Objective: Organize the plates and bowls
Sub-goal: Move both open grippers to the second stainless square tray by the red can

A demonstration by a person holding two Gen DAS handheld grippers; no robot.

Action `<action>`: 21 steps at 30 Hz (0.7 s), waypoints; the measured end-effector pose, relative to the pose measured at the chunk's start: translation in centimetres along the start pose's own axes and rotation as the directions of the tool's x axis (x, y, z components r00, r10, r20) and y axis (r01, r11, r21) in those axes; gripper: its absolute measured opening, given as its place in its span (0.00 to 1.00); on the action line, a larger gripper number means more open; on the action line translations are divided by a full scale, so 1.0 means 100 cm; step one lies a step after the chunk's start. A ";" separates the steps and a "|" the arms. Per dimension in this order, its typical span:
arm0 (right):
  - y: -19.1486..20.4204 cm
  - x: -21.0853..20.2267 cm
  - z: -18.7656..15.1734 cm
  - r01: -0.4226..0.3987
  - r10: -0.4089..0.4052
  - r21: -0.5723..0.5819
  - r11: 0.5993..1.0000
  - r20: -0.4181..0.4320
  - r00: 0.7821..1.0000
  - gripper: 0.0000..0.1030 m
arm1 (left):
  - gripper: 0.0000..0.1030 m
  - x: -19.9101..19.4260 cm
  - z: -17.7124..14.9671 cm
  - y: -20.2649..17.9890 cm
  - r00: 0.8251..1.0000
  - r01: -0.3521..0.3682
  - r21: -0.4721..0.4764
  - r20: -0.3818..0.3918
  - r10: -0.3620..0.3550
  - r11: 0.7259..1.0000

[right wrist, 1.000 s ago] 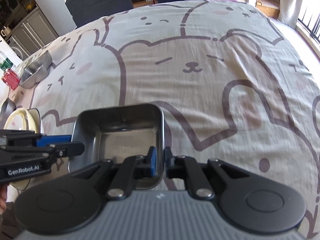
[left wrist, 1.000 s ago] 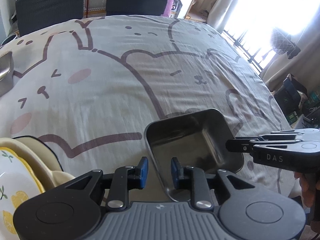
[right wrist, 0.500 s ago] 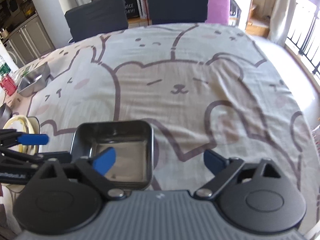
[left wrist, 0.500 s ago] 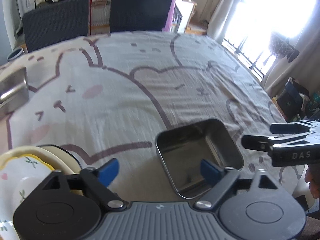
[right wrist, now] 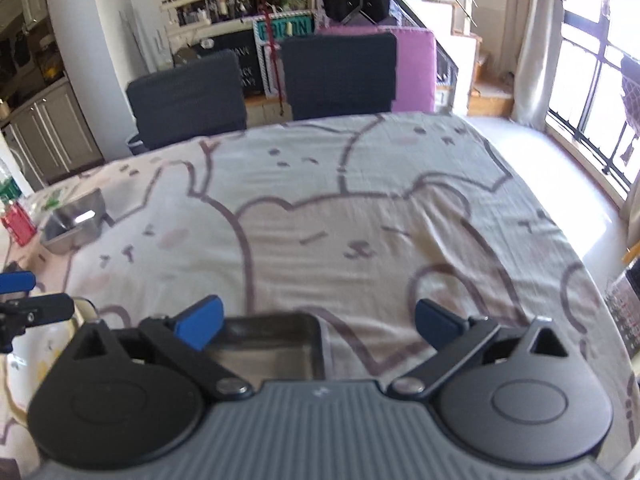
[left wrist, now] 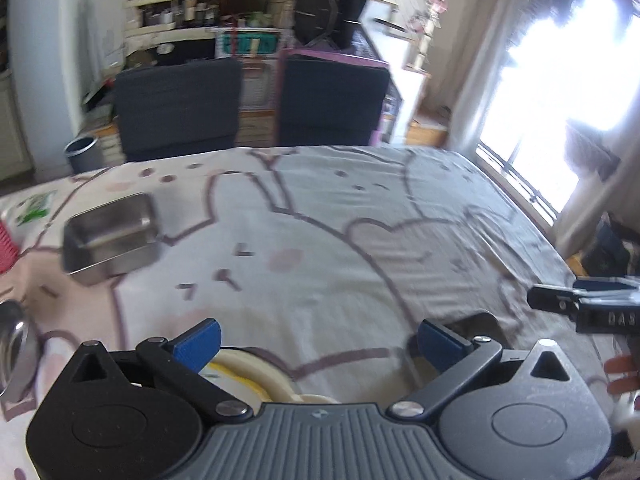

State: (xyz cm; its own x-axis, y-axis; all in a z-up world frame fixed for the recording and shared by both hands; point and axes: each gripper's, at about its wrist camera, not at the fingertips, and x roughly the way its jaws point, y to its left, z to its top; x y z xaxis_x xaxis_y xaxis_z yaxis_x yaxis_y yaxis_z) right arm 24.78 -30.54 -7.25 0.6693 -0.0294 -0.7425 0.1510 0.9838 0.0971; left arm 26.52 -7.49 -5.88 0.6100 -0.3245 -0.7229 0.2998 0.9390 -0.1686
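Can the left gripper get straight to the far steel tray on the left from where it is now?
Probably yes. The left gripper is open and holds nothing, and only bare tablecloth lies between it and the far steel tray, which sits ahead to its left.

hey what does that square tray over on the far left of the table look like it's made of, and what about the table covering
The square tray looks like metal, probably stainless steel: silvery grey with a brushed sheen and a bright glint on its inner wall. The table covering looks like soft woven fabric, likely cotton, matte, with fine wrinkles and printed cartoon animal outlines; the exact fibre can't be told.
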 end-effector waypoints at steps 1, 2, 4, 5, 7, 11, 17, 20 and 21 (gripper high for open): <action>0.007 0.000 0.002 -0.011 0.011 -0.004 1.000 0.009 1.000 1.00 | 1.00 -0.002 0.002 0.010 1.000 -0.014 -0.028 0.002 0.014 1.000; 0.015 0.001 0.004 -0.025 0.025 -0.008 1.000 0.013 1.000 1.00 | 1.00 -0.005 0.004 0.019 1.000 -0.029 -0.049 0.008 0.030 0.998; 0.032 0.004 0.007 -0.069 0.069 -0.018 0.997 0.021 0.997 1.00 | 1.00 -0.012 0.007 0.034 0.998 -0.056 -0.066 0.032 0.059 0.996; 0.042 0.007 0.008 -0.092 0.093 -0.031 0.995 0.030 0.995 1.00 | 1.00 -0.014 0.008 0.042 0.996 -0.074 -0.071 0.038 0.077 0.995; 0.064 0.011 0.011 -0.121 0.124 -0.067 0.990 0.051 0.991 1.00 | 1.00 -0.016 0.011 0.056 0.993 -0.107 -0.085 0.046 0.111 0.991; 0.107 0.025 0.025 -0.172 0.180 -0.126 0.977 0.054 0.982 1.00 | 1.00 -0.015 0.013 0.087 0.985 -0.161 -0.119 0.050 0.168 0.980; 0.167 0.057 0.057 -0.250 0.261 -0.153 0.956 0.056 0.964 1.00 | 1.00 -0.005 0.018 0.138 0.972 -0.215 -0.203 0.052 0.230 0.955; 0.191 0.075 0.073 -0.276 0.287 -0.147 0.950 0.057 0.956 1.00 | 0.99 0.006 0.021 0.163 0.966 -0.234 -0.251 0.050 0.254 0.939; 0.198 0.081 0.078 -0.283 0.294 -0.147 0.948 0.055 0.954 1.00 | 0.99 0.010 0.022 0.170 0.965 -0.236 -0.268 0.045 0.257 0.934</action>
State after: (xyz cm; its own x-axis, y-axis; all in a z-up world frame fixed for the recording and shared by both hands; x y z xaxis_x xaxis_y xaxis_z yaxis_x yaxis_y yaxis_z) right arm 38.92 -12.65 -6.15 0.7234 0.2513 -0.6431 -0.1534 0.9666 0.2051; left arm 33.83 7.90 -8.03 0.6992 -0.0769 -0.7108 -0.0611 0.9841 -0.1666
